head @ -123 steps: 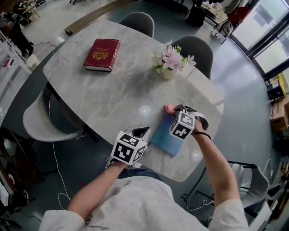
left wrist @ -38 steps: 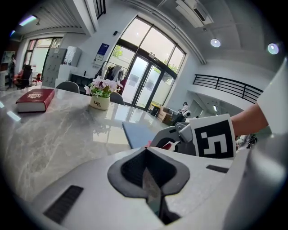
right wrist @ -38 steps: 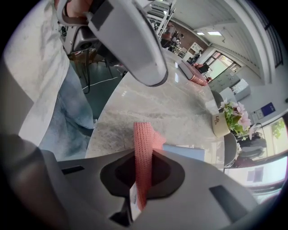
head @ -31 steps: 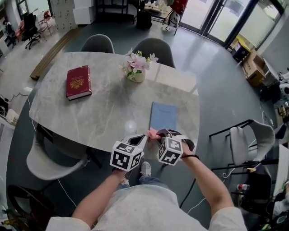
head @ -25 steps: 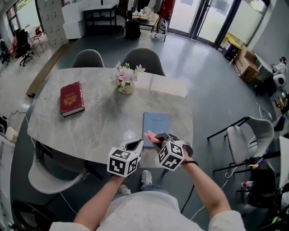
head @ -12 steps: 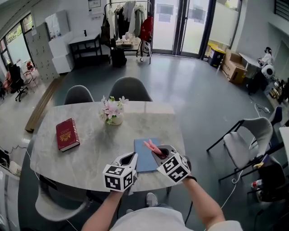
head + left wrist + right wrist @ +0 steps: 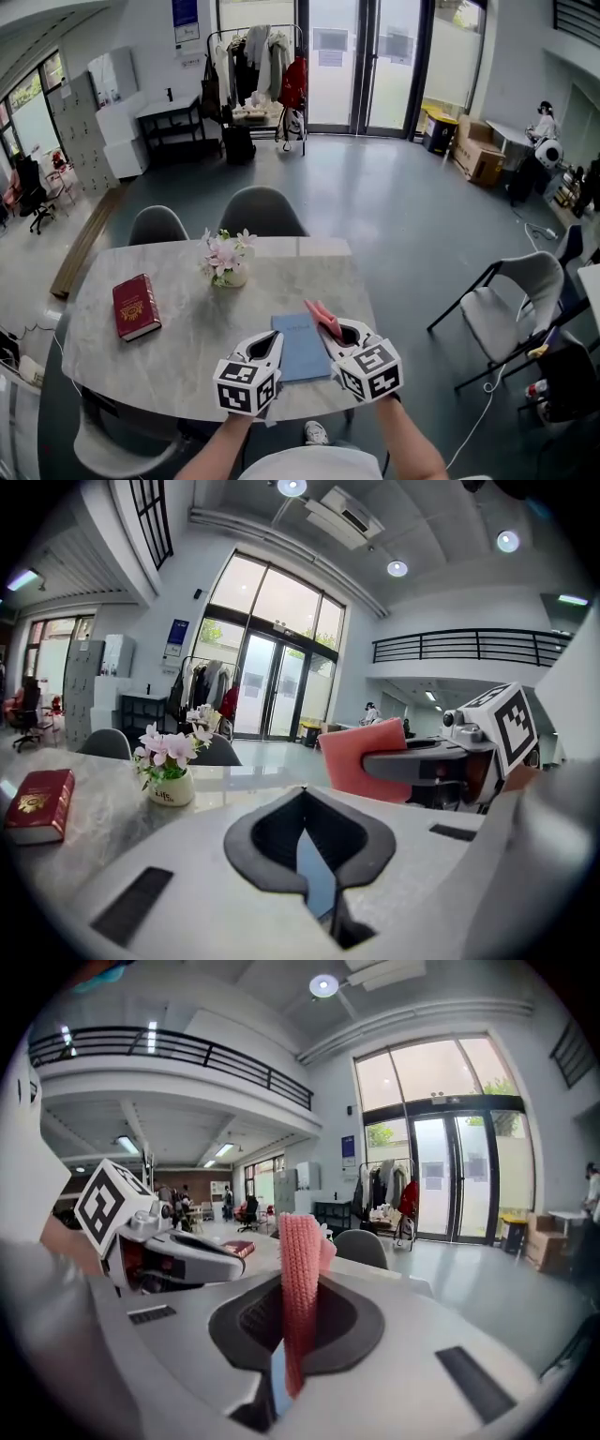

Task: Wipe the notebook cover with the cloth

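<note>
Right claw (image 7: 336,330): Clamped on the cloth (image 7: 322,316). The right gripper view shows the pink fabric pinched upright between the jaws, with a good length standing past the tips.
Left claw (image 7: 271,345): Jaws together with nothing between them. Only a sliver of blue shows through the slit beneath.
Notebook (image 7: 298,349): Blue and closed, it lies flat on the table (image 7: 183,333) between your two claws. It sits just under and ahead of their tips.
Claw attitude: Both gripper views look level across the room, so the claws point forward, not down at the cover.
Contact: The free end of the cloth projects ahead of the right claw above the cover's near right part. I cannot confirm that it touches.
Step in hand (judgement): You are bringing the cloth down for a stroke, and no wiping contact is evident.
Method, pitch: Tip the right claw nose-down so the loose fabric lays flat on the cover, not just its edge.
Method, pressure: Press lightly, letting only fabric meet the cover and keeping the jaw tips off it.
Method, stroke: Draw straight, overlapping passes from the side nearest the claw to the far side.
Method, restraint: The notebook looks light and likely to slide on the smooth top. Set the closed left claw down on the corner nearest it before you stroke.
Clearances: The flower pot (image 7: 225,264) stands well ahead and left of the left claw. The red book (image 7: 136,307) lies farther left. Neither should obstruct the stroke.
</note>
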`<state>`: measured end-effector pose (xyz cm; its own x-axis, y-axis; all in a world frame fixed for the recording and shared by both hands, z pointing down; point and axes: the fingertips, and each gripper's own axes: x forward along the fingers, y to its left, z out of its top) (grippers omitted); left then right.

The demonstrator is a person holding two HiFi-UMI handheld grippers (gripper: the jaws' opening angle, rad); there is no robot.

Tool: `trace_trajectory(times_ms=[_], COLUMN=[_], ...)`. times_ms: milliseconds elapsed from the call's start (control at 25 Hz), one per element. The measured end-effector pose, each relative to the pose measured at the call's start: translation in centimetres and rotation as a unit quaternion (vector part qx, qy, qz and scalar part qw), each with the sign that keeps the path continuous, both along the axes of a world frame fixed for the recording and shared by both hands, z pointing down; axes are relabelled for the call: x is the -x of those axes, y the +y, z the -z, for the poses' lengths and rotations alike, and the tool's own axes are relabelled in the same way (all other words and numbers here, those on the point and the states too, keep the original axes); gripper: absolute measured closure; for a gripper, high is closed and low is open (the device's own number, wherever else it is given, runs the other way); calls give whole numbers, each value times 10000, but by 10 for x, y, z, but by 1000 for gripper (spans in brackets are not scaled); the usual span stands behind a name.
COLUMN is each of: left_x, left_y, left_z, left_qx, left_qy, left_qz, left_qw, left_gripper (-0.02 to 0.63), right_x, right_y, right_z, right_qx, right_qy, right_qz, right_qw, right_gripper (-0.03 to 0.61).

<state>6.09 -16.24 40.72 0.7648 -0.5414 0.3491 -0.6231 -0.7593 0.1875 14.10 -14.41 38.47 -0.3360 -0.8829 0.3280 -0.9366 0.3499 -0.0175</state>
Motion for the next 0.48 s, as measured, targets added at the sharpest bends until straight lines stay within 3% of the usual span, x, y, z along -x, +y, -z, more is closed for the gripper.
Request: trace_trajectory(times_ms=[120, 480], left_x=[-4, -12], left_y=[0, -3], left_z=[1, -1], left_qx=[-15, 21], left_qy=[10, 2], left_qz=[-40, -95], left_qw=[10000, 10000], left_gripper=[607, 607], right_x=[-6, -21], right_y=[1, 0], right_z=[5, 6], right_qx=[-135, -174], right_qy=[-284, -524], right_qz=[-146, -350], right_qw=[9994, 9979], right_gripper=[565, 565])
